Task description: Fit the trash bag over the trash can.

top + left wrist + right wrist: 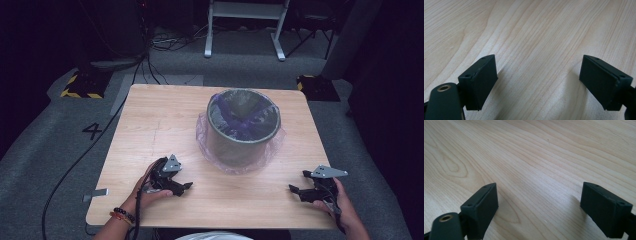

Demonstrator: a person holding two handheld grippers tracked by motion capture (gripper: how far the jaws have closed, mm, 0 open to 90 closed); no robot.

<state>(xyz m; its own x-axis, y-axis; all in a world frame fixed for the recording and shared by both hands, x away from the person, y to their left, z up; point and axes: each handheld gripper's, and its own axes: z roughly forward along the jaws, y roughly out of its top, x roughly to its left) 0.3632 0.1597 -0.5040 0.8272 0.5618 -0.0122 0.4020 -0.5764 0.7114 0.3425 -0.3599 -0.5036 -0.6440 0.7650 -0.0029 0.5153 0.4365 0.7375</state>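
- A square table point(150, 125) of pale wood grain stands on grey carpet point(45, 135) in a dark room; a white frame point(247, 25) and loose cables point(165, 45) lie on the floor beyond its far edge, and a "4" point(92, 131) is marked on the carpet to the left.
- A grey bin point(243, 127) stands upright on the table, lined with a purple bag point(240, 117) whose loose plastic spreads around its base.
- The left gripper point(186, 186), held in the left hand point(150, 187), sits low at the near left of the table, its jaws spread wide apart with bare wood between them in the left gripper view point(539, 82).
- The right gripper point(296, 190), held in the right hand point(345, 210), sits at the near right, jaws likewise wide apart over bare wood in its own view point(539, 205).
- The bin lies ahead of both grippers, between them and well apart from each; nothing stands in between.
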